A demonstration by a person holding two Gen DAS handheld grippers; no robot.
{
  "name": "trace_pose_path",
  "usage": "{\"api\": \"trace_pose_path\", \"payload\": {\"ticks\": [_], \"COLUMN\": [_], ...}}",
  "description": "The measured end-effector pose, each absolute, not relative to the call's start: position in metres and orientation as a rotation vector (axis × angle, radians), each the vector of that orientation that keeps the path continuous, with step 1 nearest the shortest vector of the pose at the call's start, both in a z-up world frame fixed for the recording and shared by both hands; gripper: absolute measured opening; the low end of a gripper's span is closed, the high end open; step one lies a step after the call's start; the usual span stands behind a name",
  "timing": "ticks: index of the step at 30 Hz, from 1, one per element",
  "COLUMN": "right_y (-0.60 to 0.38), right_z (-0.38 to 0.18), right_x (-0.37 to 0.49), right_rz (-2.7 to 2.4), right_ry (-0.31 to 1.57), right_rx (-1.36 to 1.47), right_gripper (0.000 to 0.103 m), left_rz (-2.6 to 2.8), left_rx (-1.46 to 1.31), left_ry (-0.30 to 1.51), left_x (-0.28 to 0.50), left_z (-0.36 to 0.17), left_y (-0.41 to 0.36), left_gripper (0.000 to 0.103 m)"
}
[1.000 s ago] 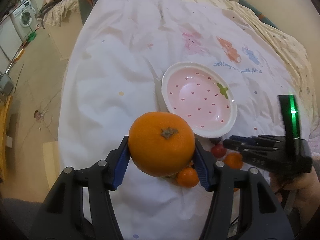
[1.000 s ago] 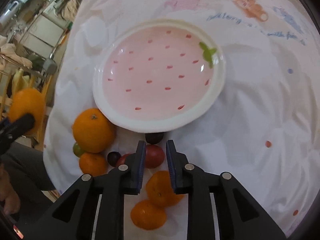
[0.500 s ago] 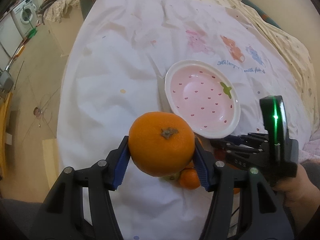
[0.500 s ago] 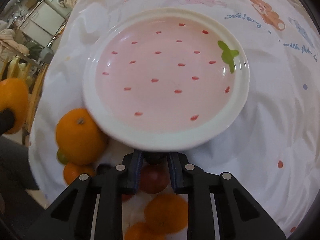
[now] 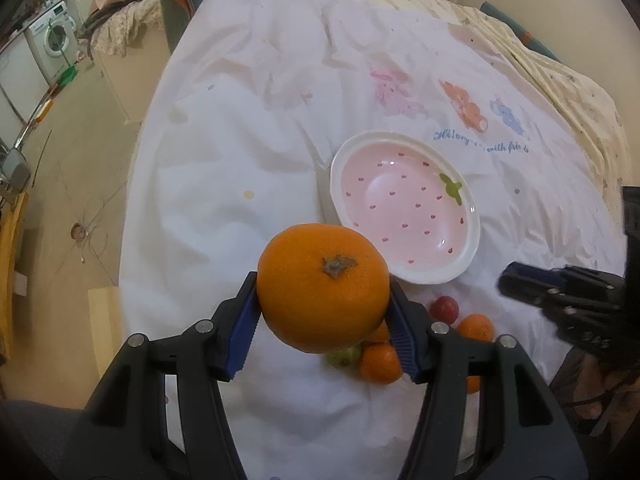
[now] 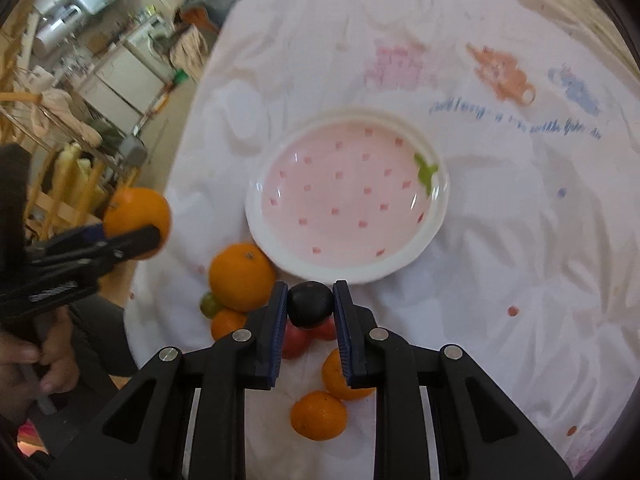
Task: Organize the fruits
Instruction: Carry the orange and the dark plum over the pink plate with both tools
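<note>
My left gripper (image 5: 322, 300) is shut on a large orange (image 5: 322, 286) and holds it above the white cloth, near the pink strawberry-pattern plate (image 5: 404, 206). My right gripper (image 6: 310, 304) is shut on a dark plum (image 6: 310, 304), lifted just off the cloth at the near rim of the plate (image 6: 348, 196). Below it lie a big orange (image 6: 242, 276), small oranges (image 6: 319, 415), red fruits (image 6: 296, 340) and a green fruit (image 6: 209, 305). The left gripper with its orange (image 6: 136, 216) shows at the left of the right wrist view.
The white printed cloth (image 5: 248, 128) covers a bed that drops off at the left to a floor (image 5: 72, 152). A washing machine (image 5: 52, 38) and clutter stand far left. The right gripper (image 5: 568, 296) shows at the right of the left wrist view.
My right gripper closed on the dark plum and lifted it back from the plate's rim. My left gripper kept holding the large orange, nearly still.
</note>
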State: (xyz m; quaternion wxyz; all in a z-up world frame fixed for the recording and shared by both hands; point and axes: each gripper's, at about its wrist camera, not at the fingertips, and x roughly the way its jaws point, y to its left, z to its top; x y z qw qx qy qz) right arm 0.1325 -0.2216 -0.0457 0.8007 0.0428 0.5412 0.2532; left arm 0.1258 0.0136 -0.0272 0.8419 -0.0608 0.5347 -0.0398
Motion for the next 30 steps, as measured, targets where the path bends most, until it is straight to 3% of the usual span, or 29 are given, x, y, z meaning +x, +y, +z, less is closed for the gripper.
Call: {"api": "trace_pose_path", "payload": {"ticks": [18, 30], "right_y": [-0.263, -0.262], "right_z": [-0.013, -0.051], "right_x": [0.203, 0.264], "right_rz": [0.512, 0.496], "right_ry": [0.985, 1.056], "right_rx": [0.263, 0.305], "right_gripper": [0.024, 0.024], "left_rz": [-0.095, -0.109], "left_rx": [-0.038, 0.007], "left_ry": [1.077, 1.096], "left_x": [0.191, 0.245], "left_z": [-0.006, -0.038], "left_y": [-0.017, -0.046], "left_gripper": [0.055, 0.055]}}
